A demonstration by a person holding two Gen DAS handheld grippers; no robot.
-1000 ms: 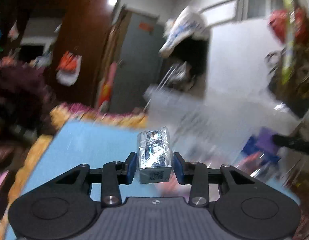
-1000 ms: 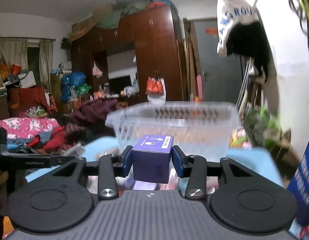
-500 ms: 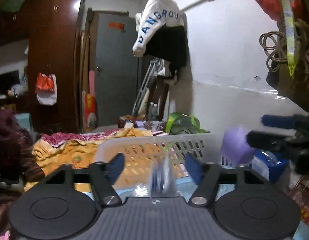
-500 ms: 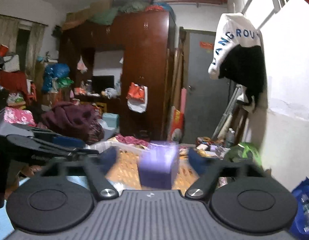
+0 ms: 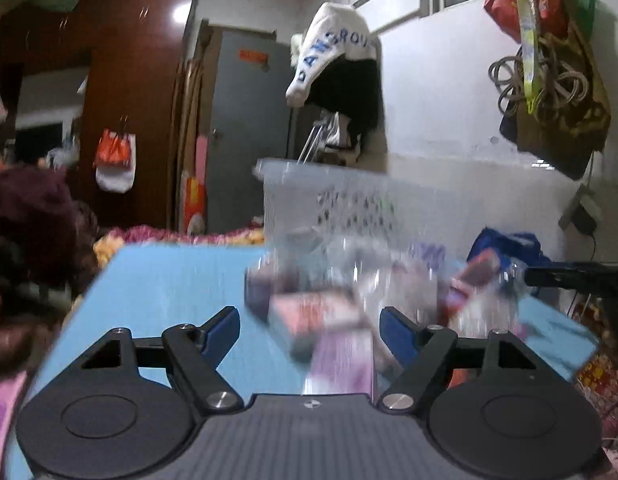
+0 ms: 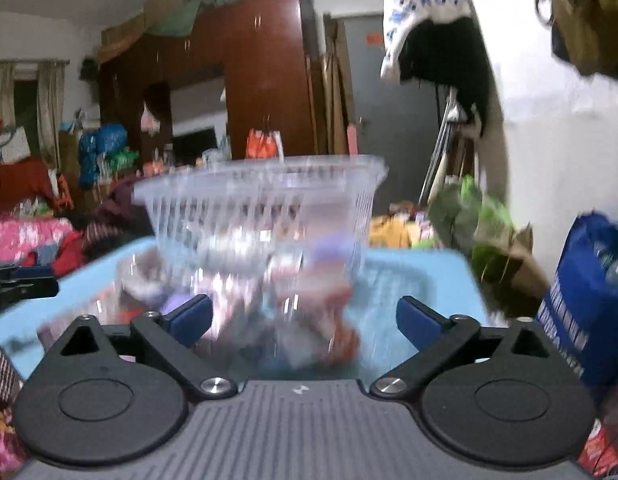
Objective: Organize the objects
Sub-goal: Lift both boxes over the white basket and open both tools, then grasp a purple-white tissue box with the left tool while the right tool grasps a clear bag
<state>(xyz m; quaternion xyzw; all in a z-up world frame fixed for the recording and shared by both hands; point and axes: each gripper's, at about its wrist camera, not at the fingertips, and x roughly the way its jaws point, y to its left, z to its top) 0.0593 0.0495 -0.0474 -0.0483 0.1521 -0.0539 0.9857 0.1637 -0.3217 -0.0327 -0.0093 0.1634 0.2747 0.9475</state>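
While blurred, both tools point(image 5: 309, 330) point(image 6: 305, 322) agape.

Left tongs point(image 5: 309, 330), clamped on a small wrapped box 1.0 s ago, now stand spread with nothing between the pads. Right tongs point(image 6: 305, 320) likewise: purple box gone, jaws wide. Both views now face the clear basket point(image 6: 261, 208) beyond blurred packets point(image 5: 321, 316).

The translucent white plastic basket point(image 6: 261, 196) has slotted walls with a faint sheen. The light blue counter point(image 5: 169, 280) looks smooth and matt. The dark red-brown wooden wardrobe point(image 5: 137, 92) is glossy, catching a lamp glare. Each hand-held gripper, left point(image 5: 309, 330) and right point(image 6: 305, 318), shows matt black plastic arms, blue pads point(image 6: 415, 320) and bright metal screws.
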